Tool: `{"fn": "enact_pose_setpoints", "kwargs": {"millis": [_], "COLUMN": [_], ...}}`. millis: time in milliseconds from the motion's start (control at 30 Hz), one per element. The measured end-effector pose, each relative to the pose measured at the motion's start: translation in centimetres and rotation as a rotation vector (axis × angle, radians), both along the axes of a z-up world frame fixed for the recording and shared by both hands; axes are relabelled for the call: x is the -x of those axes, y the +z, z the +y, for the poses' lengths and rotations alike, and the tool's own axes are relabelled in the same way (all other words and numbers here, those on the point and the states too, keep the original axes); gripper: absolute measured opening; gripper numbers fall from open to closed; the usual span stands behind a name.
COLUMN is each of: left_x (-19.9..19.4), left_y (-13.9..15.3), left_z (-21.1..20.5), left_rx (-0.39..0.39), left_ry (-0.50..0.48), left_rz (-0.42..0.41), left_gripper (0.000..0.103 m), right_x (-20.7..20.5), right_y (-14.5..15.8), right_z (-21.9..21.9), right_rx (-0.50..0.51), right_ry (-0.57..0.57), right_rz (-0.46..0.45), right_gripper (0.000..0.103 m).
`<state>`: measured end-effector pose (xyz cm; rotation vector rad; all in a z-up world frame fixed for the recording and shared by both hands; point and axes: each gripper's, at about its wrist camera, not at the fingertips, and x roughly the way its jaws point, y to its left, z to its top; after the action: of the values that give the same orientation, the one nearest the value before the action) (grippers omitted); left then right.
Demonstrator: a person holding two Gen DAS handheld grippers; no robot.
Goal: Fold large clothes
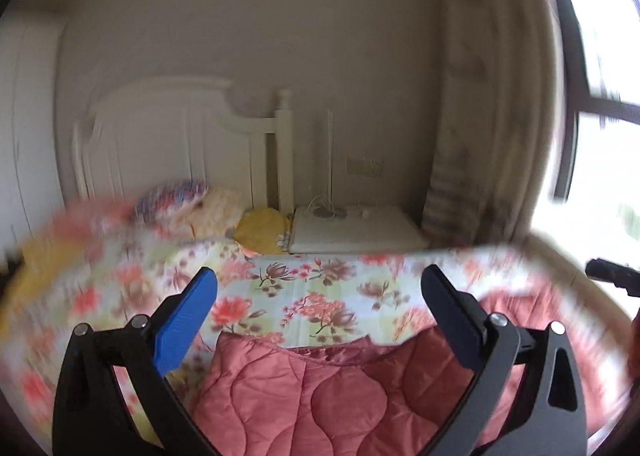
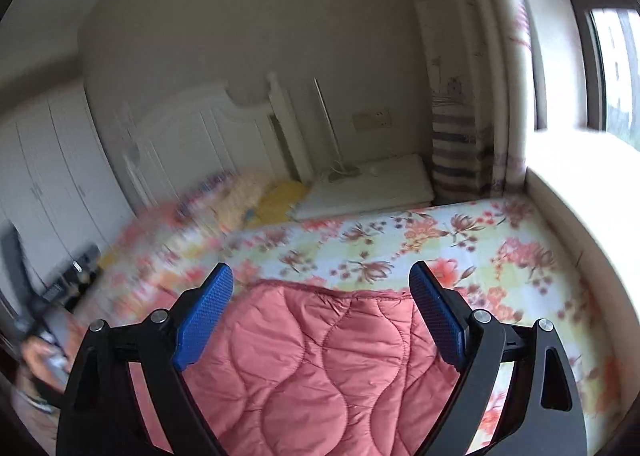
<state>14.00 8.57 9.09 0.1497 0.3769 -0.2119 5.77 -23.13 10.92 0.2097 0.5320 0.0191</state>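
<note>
A pink quilted garment (image 1: 320, 396) lies on a floral bedsheet (image 1: 312, 288). In the left wrist view my left gripper (image 1: 320, 284) is open and empty, above the garment's far edge. In the right wrist view the same garment (image 2: 320, 368) lies folded under my right gripper (image 2: 322, 276), which is open and empty with its blue pads (image 2: 204, 316) wide apart. The tip of the other gripper (image 1: 612, 276) shows at the right edge of the left wrist view. Both views are motion-blurred.
A white headboard (image 1: 160, 136) and pillows (image 1: 180, 204) lie at the far end of the bed. A white nightstand (image 1: 356, 232) stands beside it. A window ledge (image 2: 580, 196) and curtain (image 2: 460, 144) border the bed on the right. White wardrobes (image 2: 48, 176) stand on the left.
</note>
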Motion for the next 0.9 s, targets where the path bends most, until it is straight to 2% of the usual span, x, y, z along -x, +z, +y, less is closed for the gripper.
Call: {"fn": "enact_pose_setpoints", "kwargs": {"millis": [100,167,233,267,300,333,367,433,600,667,733,800,867,900], "left_x": [-0.9,-2.3,-4.2,-5.5,-6.8,-7.4,-7.9,-8.1,-7.1,-7.0,-7.1,-7.2,-7.2,-7.2], "left_y": [-3.9,-7.6,-11.8,-14.1,-15.3,-15.6,-15.5,-15.6,-16.4,-16.3,-16.1,-16.0,-15.9,-15.8], "left_z": [-4.1,-5.0,-4.2,-3.0,-1.5,-0.3,0.8,1.3,-0.1,-0.6,-0.4,-0.2,0.0,0.2], "left_rx": [-0.208,-0.331,-0.429,-0.431,-0.349,-0.277,-0.214,-0.188,-0.280,-0.298,-0.290,-0.273,-0.253,-0.241], "left_ry": [-0.020,0.010,0.061,0.083,0.077,0.070,0.074,0.074,0.095,0.099,0.097,0.093,0.091,0.089], "left_rz": [0.036,0.088,0.157,0.241,0.342,0.394,0.428,0.445,0.387,0.376,0.382,0.389,0.396,0.402], "left_gripper": [0.101,0.101,0.101,0.101,0.101,0.101,0.101,0.101,0.101,0.101,0.101,0.101,0.101,0.101], "right_x": [-2.8,-4.7,-6.2,-6.9,-6.7,-6.7,-6.6,-6.5,-6.6,-6.2,-5.6,-5.5,-6.4,-7.1], "right_y": [-3.6,-7.5,-12.1,-15.1,-15.8,-15.6,-15.4,-15.5,-14.5,-12.9,-10.9,-9.4,-10.1,-11.5], "right_z": [2.9,3.9,4.2,3.8,2.7,1.6,1.3,1.7,2.4,3.5,5.5,8.3,10.9,11.9], "right_rx": [0.107,0.187,0.325,0.351,0.268,0.188,0.169,0.203,0.233,0.230,0.231,0.284,0.330,0.343], "right_ry": [0.001,-0.006,-0.047,-0.037,-0.025,-0.028,-0.030,-0.030,-0.088,-0.112,-0.057,-0.002,0.064,0.096], "right_rz": [0.125,0.224,0.367,0.449,0.430,0.427,0.428,0.425,0.459,0.413,0.326,0.251,0.257,0.304], "right_gripper": [0.086,0.086,0.086,0.087,0.087,0.086,0.086,0.086,0.086,0.086,0.086,0.086,0.086,0.086]}}
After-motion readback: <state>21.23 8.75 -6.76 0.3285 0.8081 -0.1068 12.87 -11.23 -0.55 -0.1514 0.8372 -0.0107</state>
